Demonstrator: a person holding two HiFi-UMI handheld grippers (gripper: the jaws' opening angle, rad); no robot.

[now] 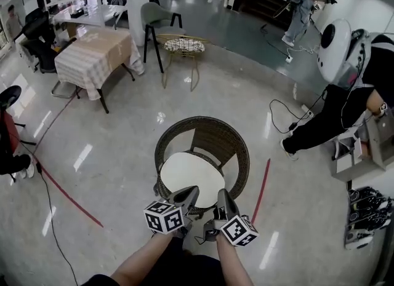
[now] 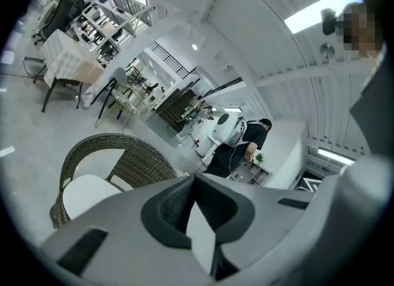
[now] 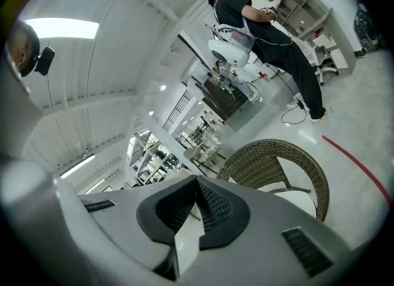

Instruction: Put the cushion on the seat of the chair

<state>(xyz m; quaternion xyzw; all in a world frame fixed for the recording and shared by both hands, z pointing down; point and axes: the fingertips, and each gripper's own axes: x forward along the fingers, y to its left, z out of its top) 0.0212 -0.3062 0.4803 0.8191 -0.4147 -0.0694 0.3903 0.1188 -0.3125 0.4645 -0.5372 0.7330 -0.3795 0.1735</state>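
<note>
The round white cushion (image 1: 188,177) lies flat on the seat of the wicker chair (image 1: 212,132), reaching up to its curved back. In the head view both grippers hang side by side at the chair's 6 o'clock edge. The left gripper (image 1: 188,195) has its jaws pressed together with nothing between them, and the right gripper (image 1: 224,200) is likewise closed and empty. From the chair, a cloth-covered table (image 1: 92,54) stands at 10 o'clock and a person in black (image 1: 345,103) bends at 3 o'clock.

Glossy pale floor (image 1: 117,168), red tape lines (image 1: 69,198), cloth-covered table (image 1: 92,60), grey chair (image 1: 155,15), ceiling light panel (image 3: 61,29)
</note>
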